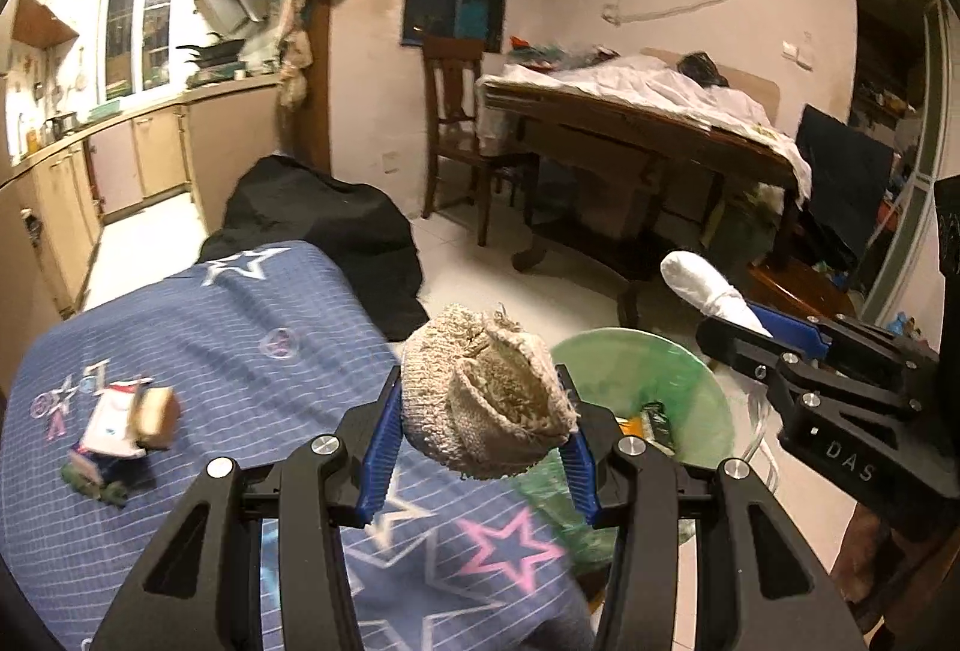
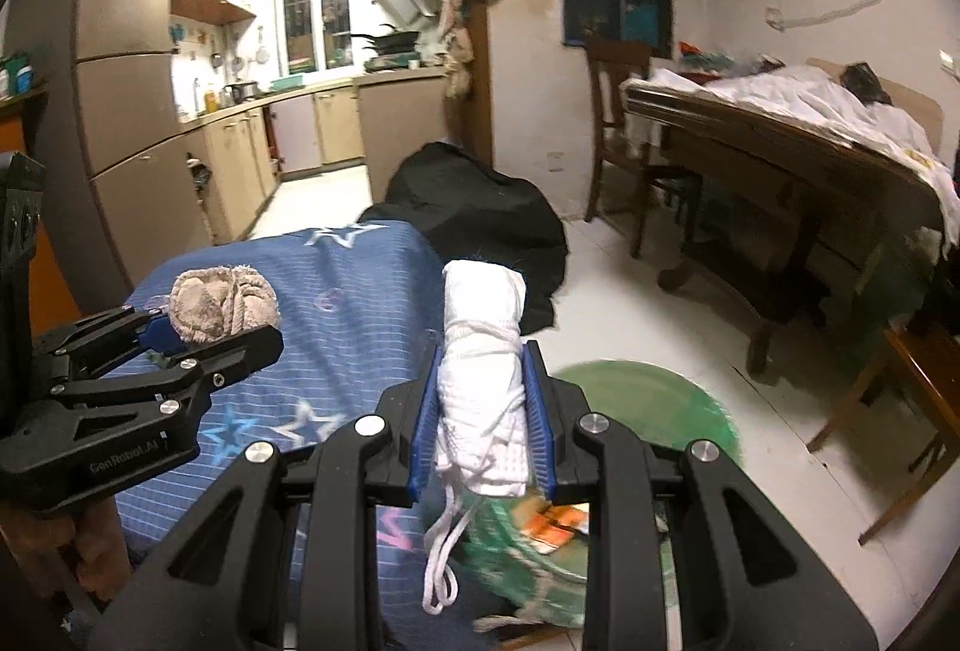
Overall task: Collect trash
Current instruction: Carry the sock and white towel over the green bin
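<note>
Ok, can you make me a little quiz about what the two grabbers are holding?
1. True or false: the left gripper holds a beige rag.
2. What colour is the cloth roll in the right gripper?
3. The green bin sits: A) beside the blue star cloth, B) on the wooden table.

Key: 1 true; 2 white; 3 A.

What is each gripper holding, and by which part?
Left gripper clamps a beige cloth wad across its lower middle; right gripper pinches a white cloth roll at its lower half.
</note>
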### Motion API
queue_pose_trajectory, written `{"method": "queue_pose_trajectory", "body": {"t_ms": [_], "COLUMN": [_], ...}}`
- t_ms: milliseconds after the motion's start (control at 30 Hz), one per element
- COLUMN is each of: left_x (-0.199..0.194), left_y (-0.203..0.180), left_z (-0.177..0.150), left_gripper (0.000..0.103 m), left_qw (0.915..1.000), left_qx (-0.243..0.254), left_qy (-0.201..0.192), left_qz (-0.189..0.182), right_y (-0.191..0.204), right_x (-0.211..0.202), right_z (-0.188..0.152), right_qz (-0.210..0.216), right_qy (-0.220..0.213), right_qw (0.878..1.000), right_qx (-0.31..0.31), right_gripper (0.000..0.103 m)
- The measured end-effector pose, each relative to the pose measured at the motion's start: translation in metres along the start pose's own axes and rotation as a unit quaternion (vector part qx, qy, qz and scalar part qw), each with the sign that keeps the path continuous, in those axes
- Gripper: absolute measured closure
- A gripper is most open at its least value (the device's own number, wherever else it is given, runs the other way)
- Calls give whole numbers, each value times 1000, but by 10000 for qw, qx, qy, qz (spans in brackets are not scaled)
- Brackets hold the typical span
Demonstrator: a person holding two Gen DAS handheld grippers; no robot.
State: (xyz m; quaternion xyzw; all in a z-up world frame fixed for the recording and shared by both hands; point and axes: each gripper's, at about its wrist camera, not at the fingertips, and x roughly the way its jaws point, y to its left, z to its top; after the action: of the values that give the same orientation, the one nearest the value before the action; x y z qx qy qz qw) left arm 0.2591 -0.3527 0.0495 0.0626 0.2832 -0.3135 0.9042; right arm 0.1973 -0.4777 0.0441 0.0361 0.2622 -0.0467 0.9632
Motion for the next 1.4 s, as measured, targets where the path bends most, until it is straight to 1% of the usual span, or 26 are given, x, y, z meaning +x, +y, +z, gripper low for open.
{"method": "queue_pose_trajectory", "body": {"t_ms": [233,333,600,833,1033,1233,1333,1400], "left_x": [49,70,117,147,171,196,208,217], "left_y": [-39,-53,-82,-87,-85,-84,-83,-81], "left_z": [10,12,9,10,8,5,6,5], "left_gripper": [55,55,55,55,55,55,55,55], "left_qw": [9991,9980,9943,9901,9854,9778,9748,9713], "left_qx": [231,314,478,541,554,598,600,583], "left_qy": [280,441,808,1132,1442,1823,1960,2111], "left_qz": [-224,-312,-507,-628,-713,-845,-876,-931], "right_y": [-49,-63,-94,-112,-122,-130,-133,-135], "right_x": [11,15,35,56,70,90,97,101], "right_z": [-6,-11,-21,-28,-32,-36,-36,-37], "right_qz": [-303,-378,-431,-431,-331,-211,-182,-157], "right_qy": [283,403,866,1395,1779,2244,2397,2510], "right_qw": [9989,9980,9946,9884,9825,9733,9698,9670], "right_qx": [214,297,368,415,440,426,412,399], "right_gripper": [78,78,78,78,78,78,78,78]}}
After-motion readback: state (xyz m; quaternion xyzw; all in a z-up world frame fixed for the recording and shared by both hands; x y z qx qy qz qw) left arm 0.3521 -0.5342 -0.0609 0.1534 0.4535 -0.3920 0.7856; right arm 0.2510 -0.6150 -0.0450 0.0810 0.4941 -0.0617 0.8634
